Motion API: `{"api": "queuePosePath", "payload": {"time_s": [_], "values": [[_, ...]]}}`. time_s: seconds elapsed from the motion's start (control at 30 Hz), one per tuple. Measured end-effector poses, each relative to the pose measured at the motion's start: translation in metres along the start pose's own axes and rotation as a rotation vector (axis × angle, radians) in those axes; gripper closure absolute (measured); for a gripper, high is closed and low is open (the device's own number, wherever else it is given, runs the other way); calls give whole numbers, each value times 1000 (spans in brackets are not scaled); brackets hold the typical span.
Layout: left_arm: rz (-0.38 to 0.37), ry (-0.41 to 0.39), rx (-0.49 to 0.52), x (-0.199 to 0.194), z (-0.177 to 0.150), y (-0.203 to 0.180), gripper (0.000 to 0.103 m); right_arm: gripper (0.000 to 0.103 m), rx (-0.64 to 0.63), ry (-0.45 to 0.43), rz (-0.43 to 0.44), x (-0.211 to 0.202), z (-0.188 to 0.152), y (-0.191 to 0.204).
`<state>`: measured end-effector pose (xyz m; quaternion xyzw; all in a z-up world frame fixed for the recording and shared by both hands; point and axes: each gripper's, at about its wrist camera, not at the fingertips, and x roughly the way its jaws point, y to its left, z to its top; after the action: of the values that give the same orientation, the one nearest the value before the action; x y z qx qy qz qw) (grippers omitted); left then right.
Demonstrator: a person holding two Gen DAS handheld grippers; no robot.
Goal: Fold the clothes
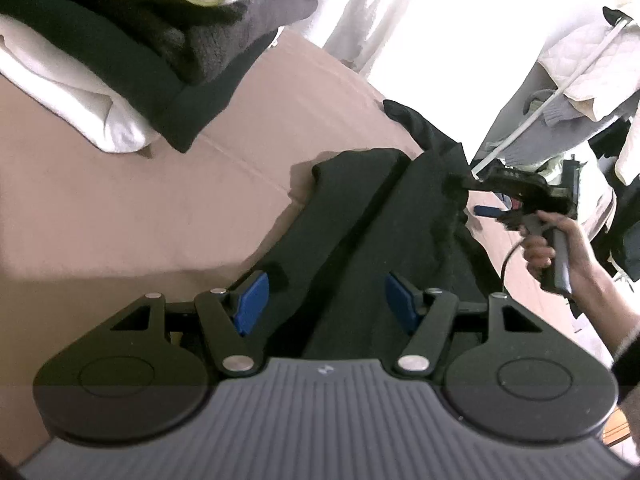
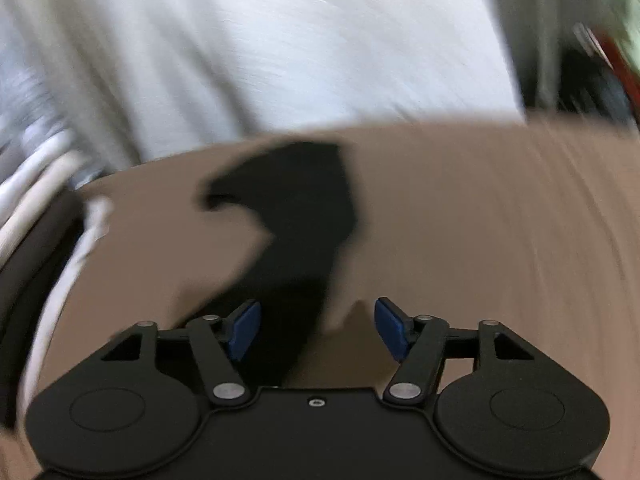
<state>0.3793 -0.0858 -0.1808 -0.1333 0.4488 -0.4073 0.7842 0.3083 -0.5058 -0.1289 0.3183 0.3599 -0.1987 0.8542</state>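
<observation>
A black garment [image 1: 360, 232] lies on the brown surface [image 1: 120, 220], partly folded into long strips. My left gripper [image 1: 326, 300] is open just above its near end, the blue pads on either side of the cloth. In the left wrist view, my right gripper [image 1: 476, 196] is at the garment's far right edge, where the cloth is lifted; one blue pad shows. In the blurred right wrist view, my right gripper [image 2: 318, 328] is open, with black cloth [image 2: 296, 220] running between and beyond the pads.
A pile of folded clothes [image 1: 132, 52], black, grey and white, sits at the back left of the surface. Pale garments hang on a rack [image 1: 568, 80] at the right. White fabric [image 2: 280, 48] fills the background beyond the brown surface [image 2: 480, 220].
</observation>
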Motion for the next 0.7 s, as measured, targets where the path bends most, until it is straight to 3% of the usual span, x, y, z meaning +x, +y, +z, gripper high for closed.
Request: {"api": "queuePosePath", "payload": {"time_s": [0.1, 0.17, 0.2, 0.23, 0.3, 0.4, 0.53, 0.63, 0.7], "values": [[9, 40, 1, 10, -4, 0, 40, 32, 313, -20, 184, 27, 11, -33], [22, 51, 32, 13, -6, -3, 40, 34, 350, -44, 221, 40, 17, -29], [24, 53, 43, 13, -6, -4, 40, 48, 364, -56, 237, 46, 20, -26], [24, 53, 50, 13, -6, -5, 40, 72, 297, -72, 198, 47, 25, -15], [13, 53, 39, 10, -7, -3, 40, 86, 144, -105, 107, 48, 33, 11], [7, 54, 24, 6, -9, 1, 40, 87, -36, -207, 89, 33, 40, 54], [40, 16, -12, -1, -6, 5, 39, 89, -353, -389, 59, -12, 16, 120], [66, -15, -41, -7, -3, 8, 39, 89, -780, -499, -3, -55, -54, 182], [83, -35, -60, -11, -1, 11, 39, 86, -1050, -549, -30, -75, -118, 203]]}}
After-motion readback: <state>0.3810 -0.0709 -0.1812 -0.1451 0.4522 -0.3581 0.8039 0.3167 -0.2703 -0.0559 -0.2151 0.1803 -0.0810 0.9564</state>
